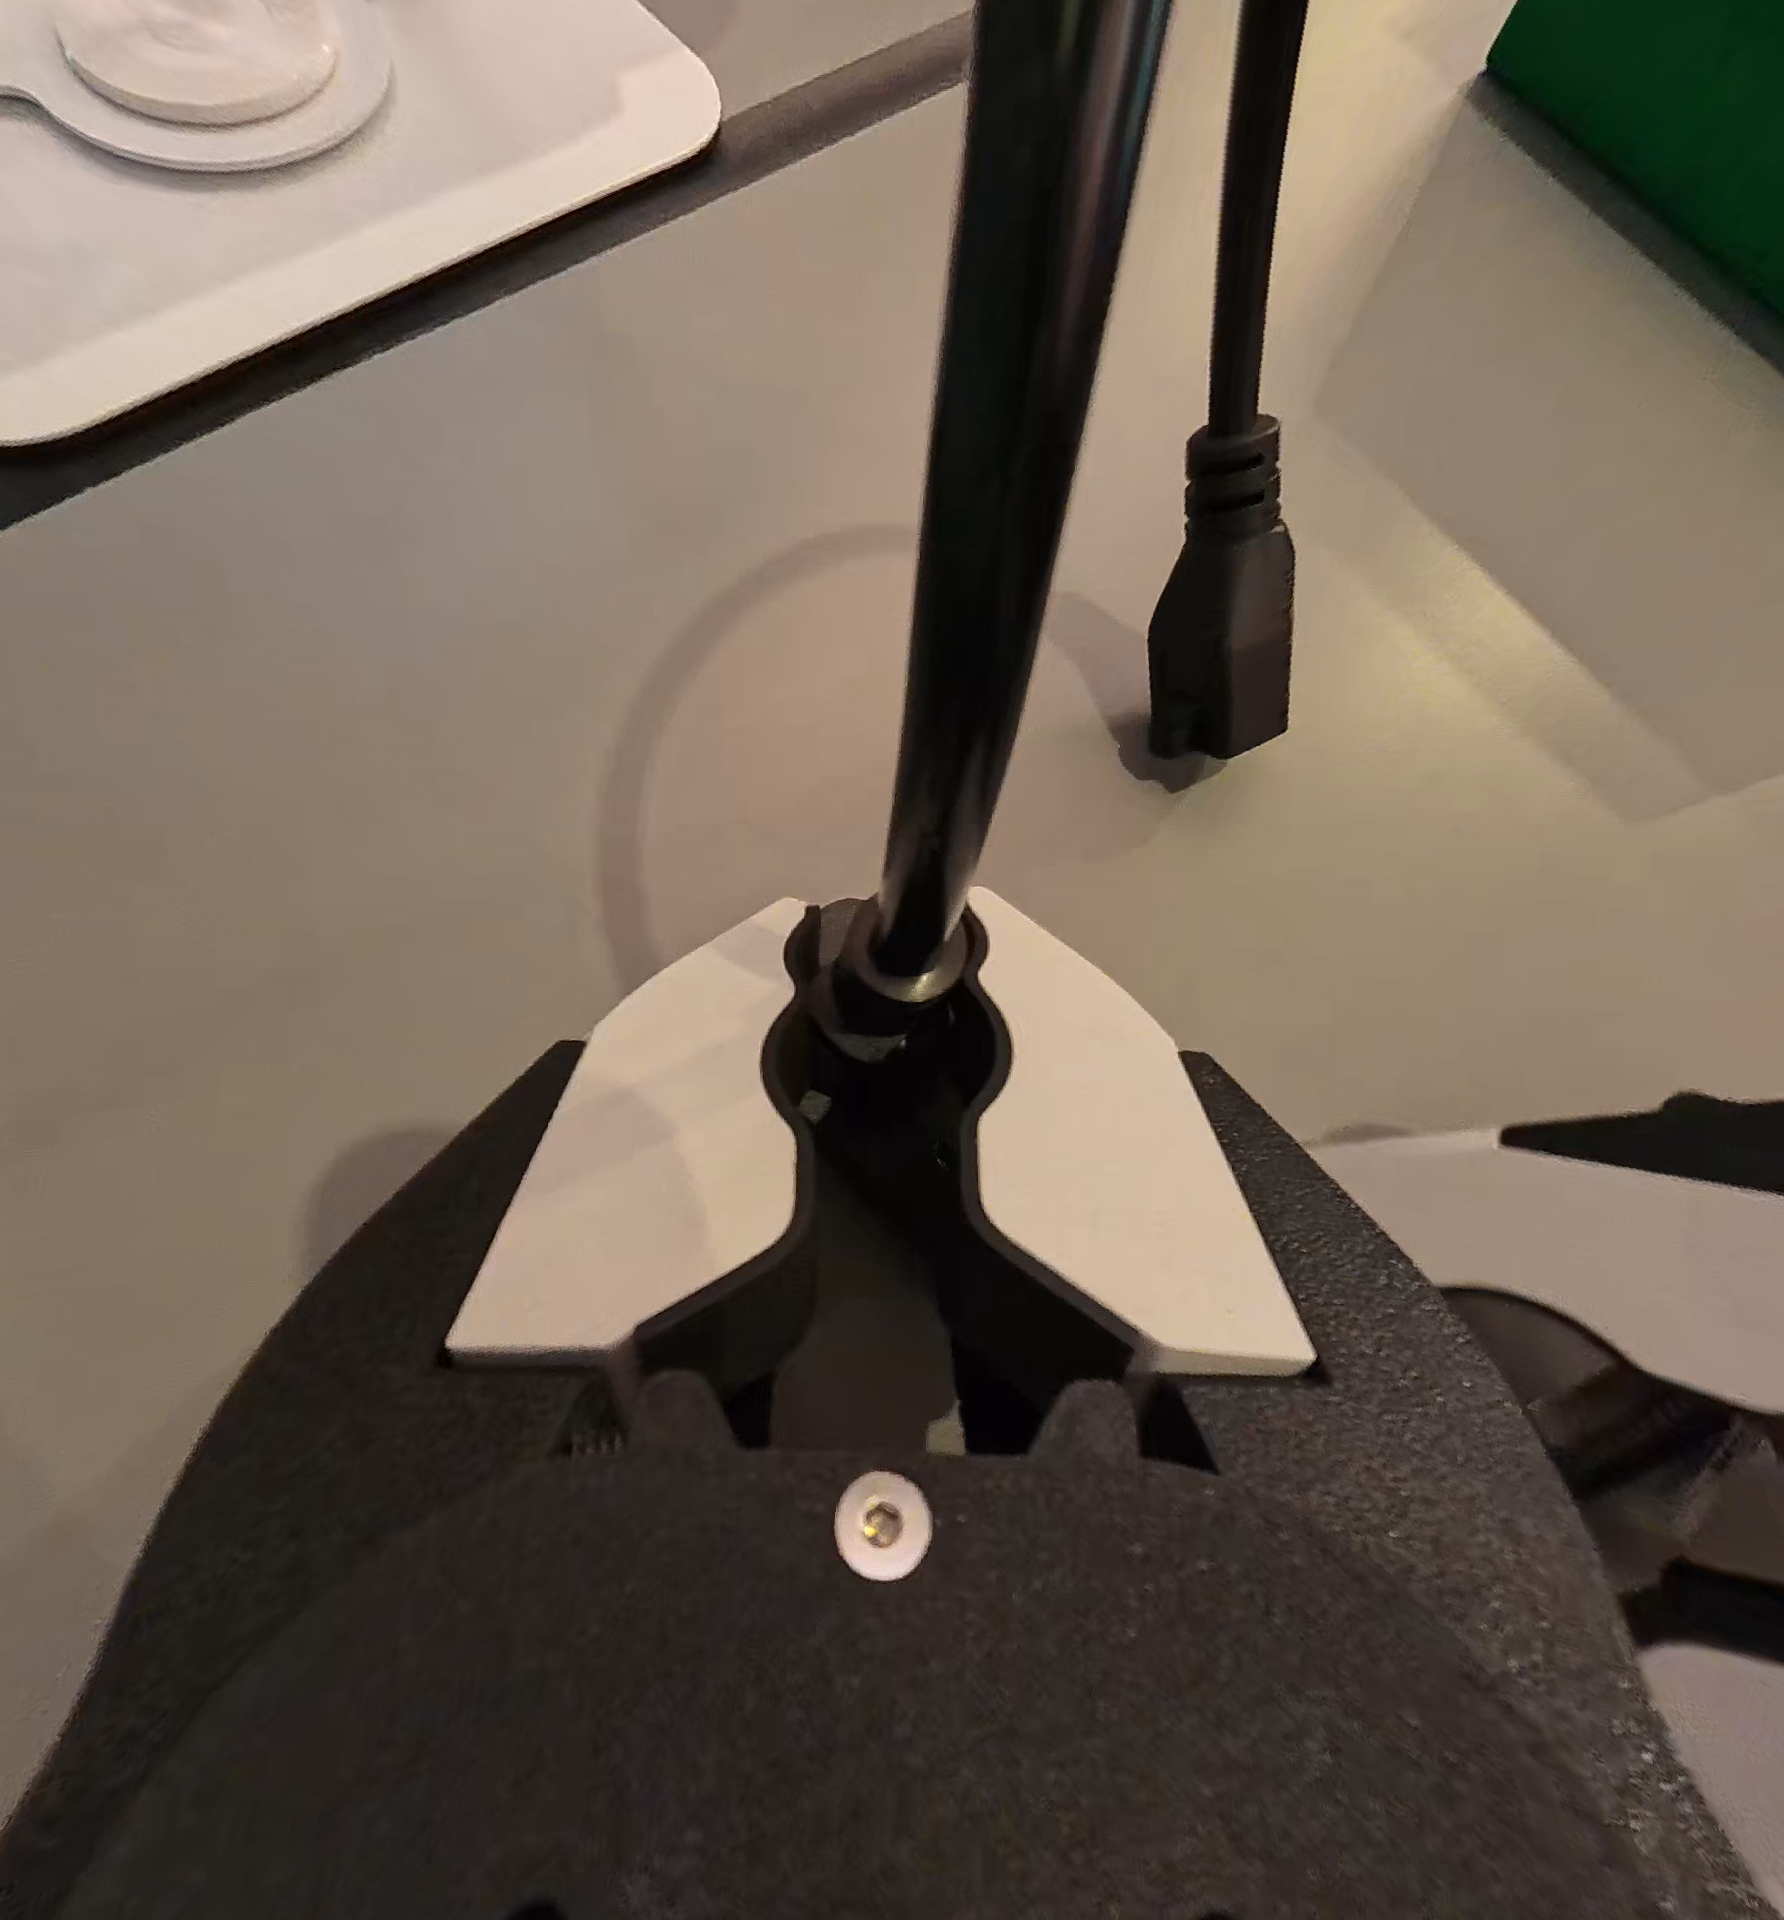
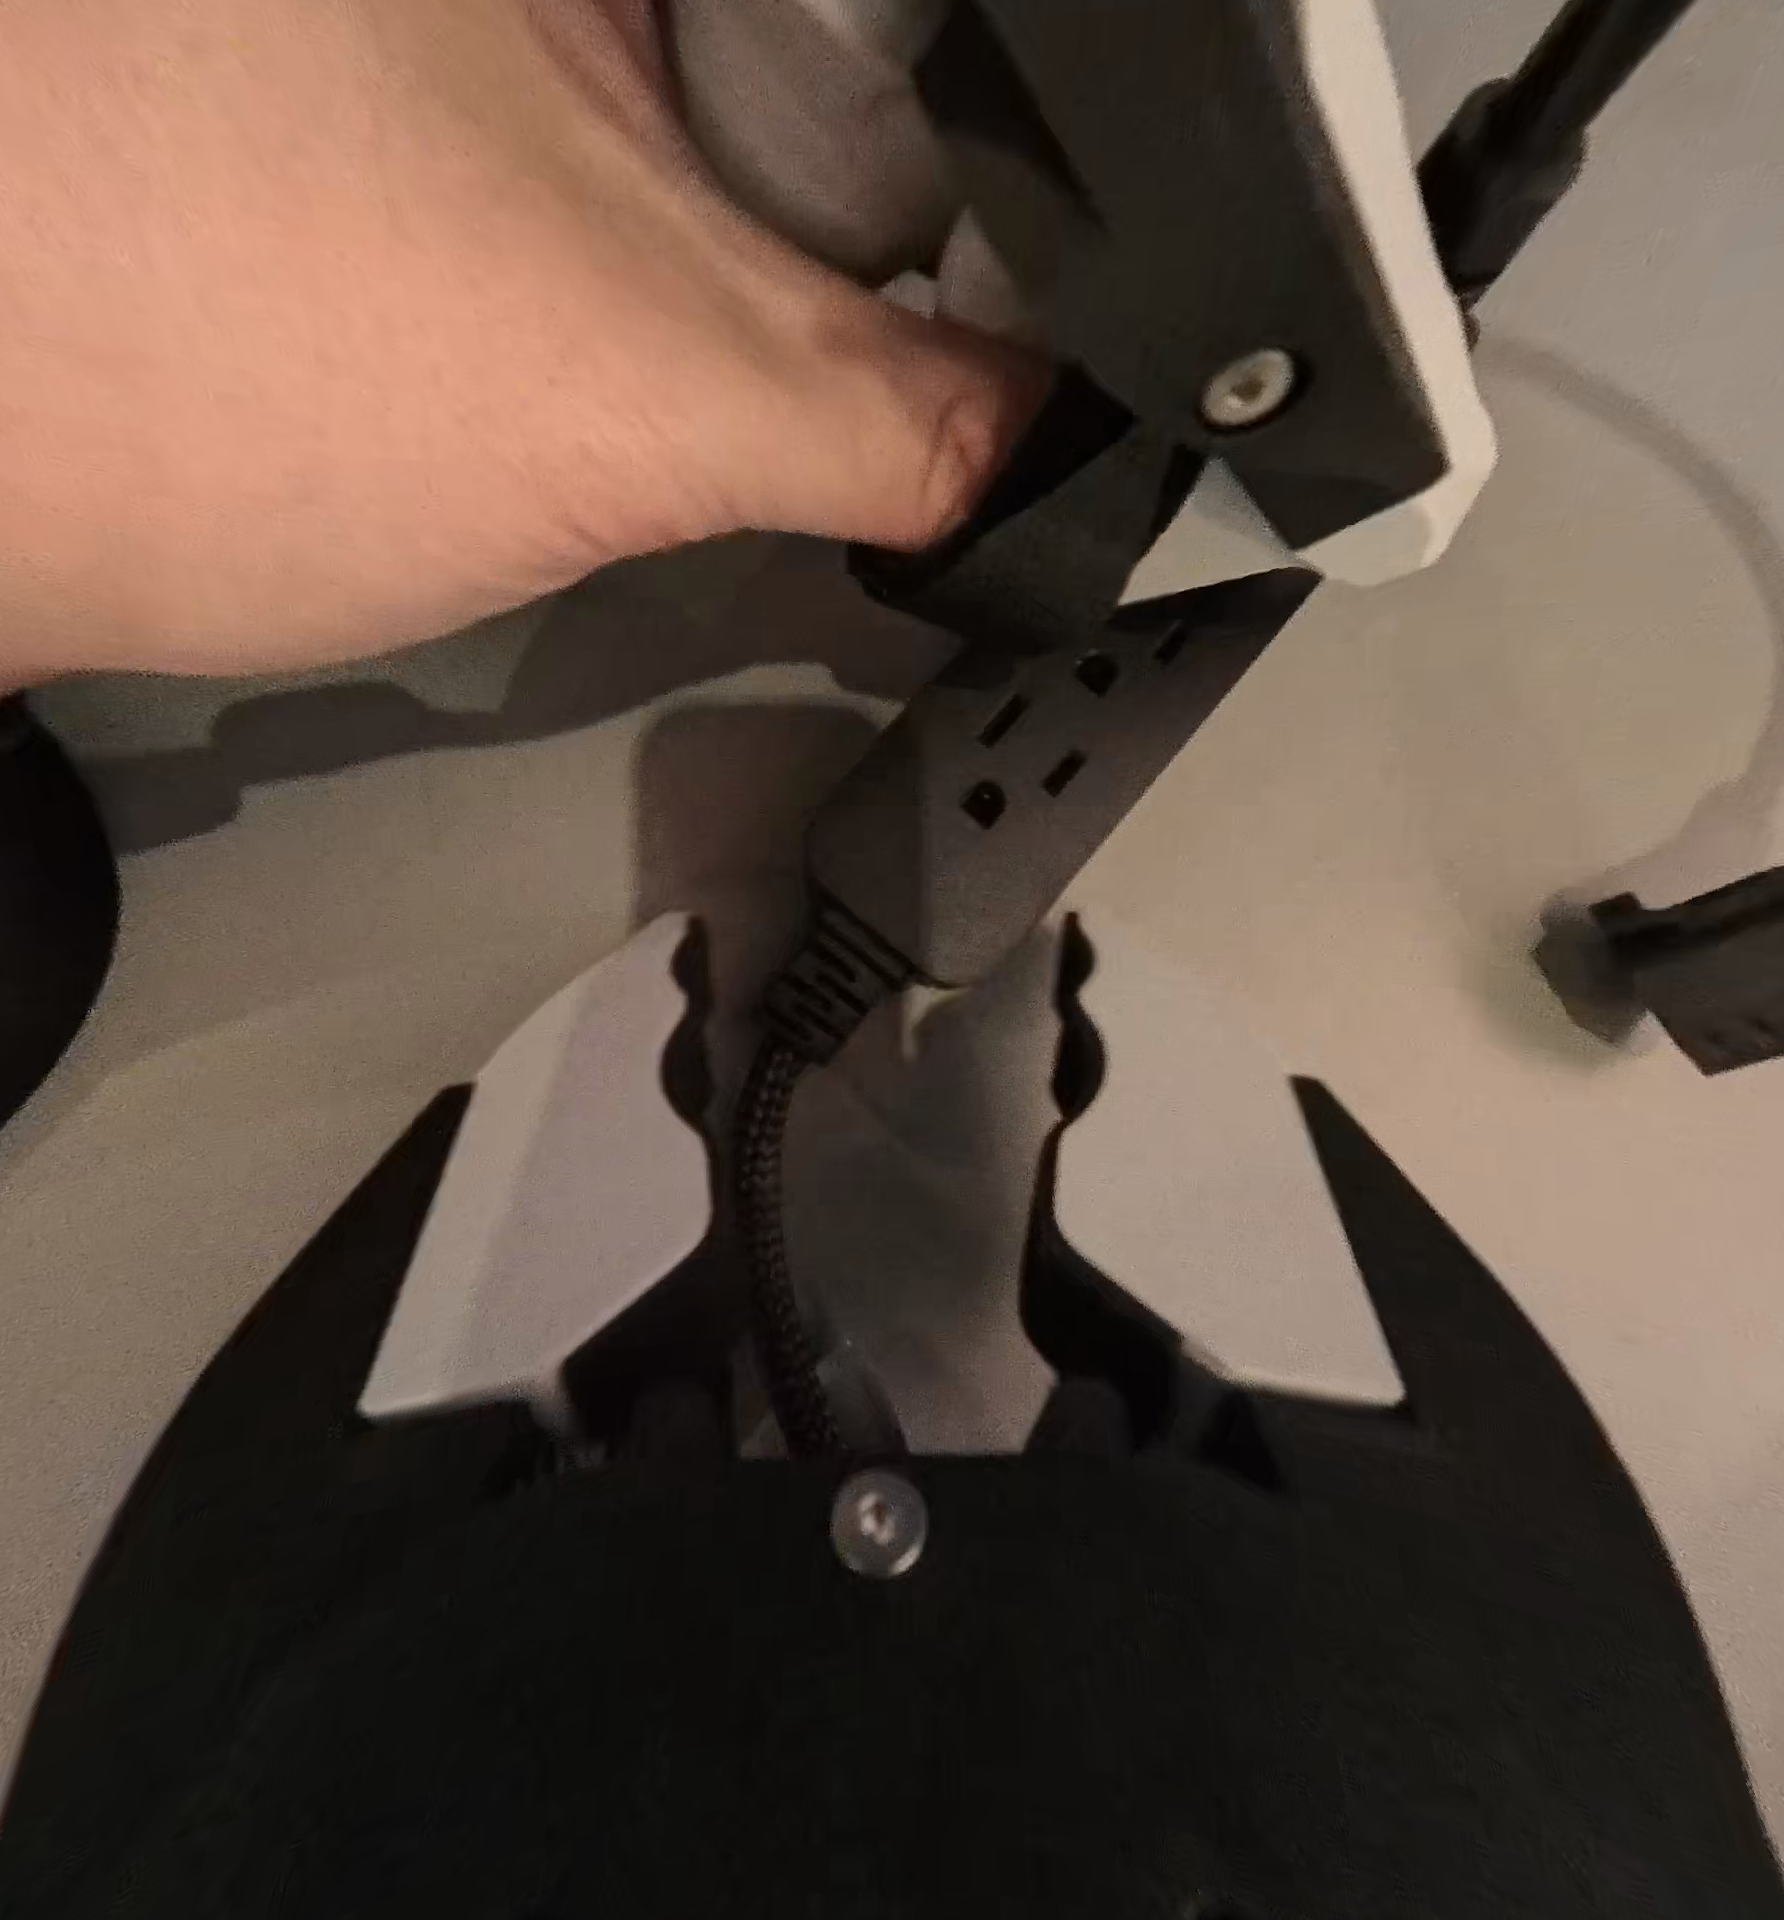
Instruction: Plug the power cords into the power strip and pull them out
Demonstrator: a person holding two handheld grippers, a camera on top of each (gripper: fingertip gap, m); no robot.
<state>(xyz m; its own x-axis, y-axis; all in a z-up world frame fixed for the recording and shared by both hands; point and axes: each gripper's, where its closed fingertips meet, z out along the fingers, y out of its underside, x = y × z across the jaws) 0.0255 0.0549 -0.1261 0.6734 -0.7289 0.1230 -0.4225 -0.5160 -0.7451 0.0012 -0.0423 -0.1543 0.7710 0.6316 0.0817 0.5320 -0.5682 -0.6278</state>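
Observation:
In the left wrist view my left gripper (image 1: 888,935) is shut on the plug end (image 1: 883,1003) of a thick black power cord (image 1: 1023,416) that runs up and away. In the right wrist view a black power strip (image 2: 1033,769) lies slanted on the grey table. The left gripper (image 2: 1272,520), held by a hand (image 2: 348,364), sits over the strip's far end and hides the plug there. My right gripper (image 2: 883,987) is open. Its fingertips straddle the strip's near end and its braided cable (image 2: 774,1195).
A second black cord end (image 1: 1226,613) lies loose on the table, right of the strip in the right wrist view (image 2: 1719,977). A white tray (image 1: 452,208) with a round dish is at the far left. A green box (image 1: 1698,135) stands at the far right.

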